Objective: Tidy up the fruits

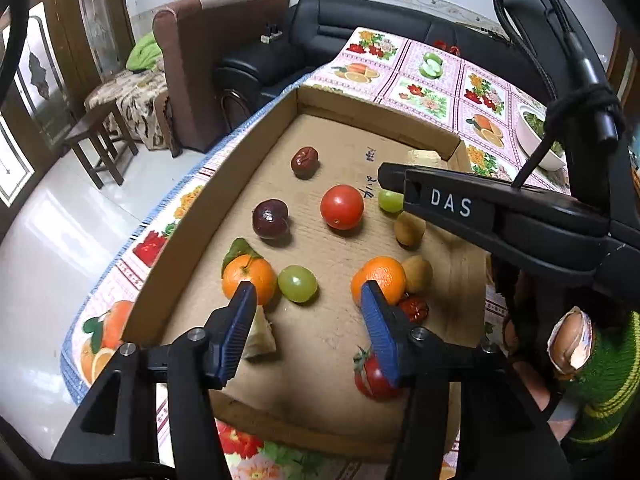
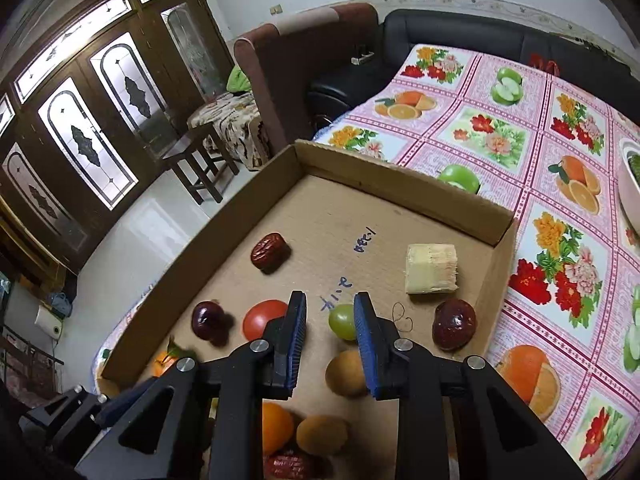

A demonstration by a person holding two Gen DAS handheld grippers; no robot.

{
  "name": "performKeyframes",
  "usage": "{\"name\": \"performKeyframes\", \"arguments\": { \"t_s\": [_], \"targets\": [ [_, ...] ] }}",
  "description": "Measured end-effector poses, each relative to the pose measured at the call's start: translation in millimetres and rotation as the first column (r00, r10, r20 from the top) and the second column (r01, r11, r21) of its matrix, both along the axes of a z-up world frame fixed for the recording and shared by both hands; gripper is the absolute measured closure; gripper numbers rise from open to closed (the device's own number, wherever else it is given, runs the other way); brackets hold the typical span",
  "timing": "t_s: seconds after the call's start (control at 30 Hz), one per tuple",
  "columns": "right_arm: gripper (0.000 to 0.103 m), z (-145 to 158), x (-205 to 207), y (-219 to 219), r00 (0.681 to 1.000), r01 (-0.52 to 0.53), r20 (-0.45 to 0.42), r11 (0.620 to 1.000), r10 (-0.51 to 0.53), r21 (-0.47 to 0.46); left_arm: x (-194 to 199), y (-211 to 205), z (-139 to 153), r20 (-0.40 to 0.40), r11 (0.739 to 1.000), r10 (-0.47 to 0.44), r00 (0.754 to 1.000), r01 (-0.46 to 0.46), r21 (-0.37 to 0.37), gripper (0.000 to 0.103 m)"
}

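Note:
A shallow cardboard tray holds loose fruit: a red tomato, a dark plum, a red date, two oranges, two green grapes and brown longans. My left gripper is open and empty above the near part of the tray. My right gripper is open and empty, with a green grape just beside its right finger. It also shows in the left wrist view as a black arm over the tray's right side.
A cut sugarcane piece and a dark date lie at the tray's right side. A small tomato sits near the front. A white bowl stands on the fruit-print tablecloth. Sofas and a stool stand beyond the table.

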State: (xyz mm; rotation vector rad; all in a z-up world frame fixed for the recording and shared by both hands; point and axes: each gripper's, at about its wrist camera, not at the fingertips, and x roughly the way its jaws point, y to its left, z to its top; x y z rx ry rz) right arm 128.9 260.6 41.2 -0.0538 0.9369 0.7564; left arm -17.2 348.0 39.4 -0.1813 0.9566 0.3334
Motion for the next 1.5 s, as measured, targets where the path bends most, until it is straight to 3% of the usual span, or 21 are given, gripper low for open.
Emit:
{"name": "performKeyframes", "arguments": {
  "t_s": [0.13,0.27,0.4,0.57,0.83,1.23,1.5],
  "targets": [
    [0.072,8,-12,-9,0.999,-0.031,0.028,1.0,0.03,0.007,-12,-8,8,0.015,0.999,-0.002,1.0,0.002,0.04,0.05],
    [0.048,17,-27,-22,0.995,-0.06,0.078,0.998,0.059,0.01,-25,-13,9,0.016,0.999,-0.009,1.0,0.009,0.037,0.046],
    [0.045,20,-43,-35,0.987,-0.1,0.123,0.995,0.101,-0.018,-36,-23,6,0.002,0.998,-0.034,0.999,0.034,0.053,0.046],
    [0.035,20,-63,-52,0.977,-0.14,0.15,0.988,0.148,-0.064,-55,-32,5,0.005,0.997,-0.057,0.998,0.056,0.058,0.043],
    [0.028,18,-100,-77,0.952,-0.202,0.199,0.966,0.232,-0.159,-78,-35,2,0.004,0.997,-0.043,0.999,0.042,0.06,0.042],
    [0.026,12,-155,-91,0.854,-0.374,0.281,0.892,0.438,-0.254,-97,-46,-7,-0.051,0.995,-0.026,0.998,0.03,0.099,0.042],
    [0.024,10,-166,-96,0.839,-0.398,0.283,0.88,0.464,-0.26,-109,-49,-3,-0.034,0.992,-0.017,0.999,0.021,0.126,0.042]
  ]
}}
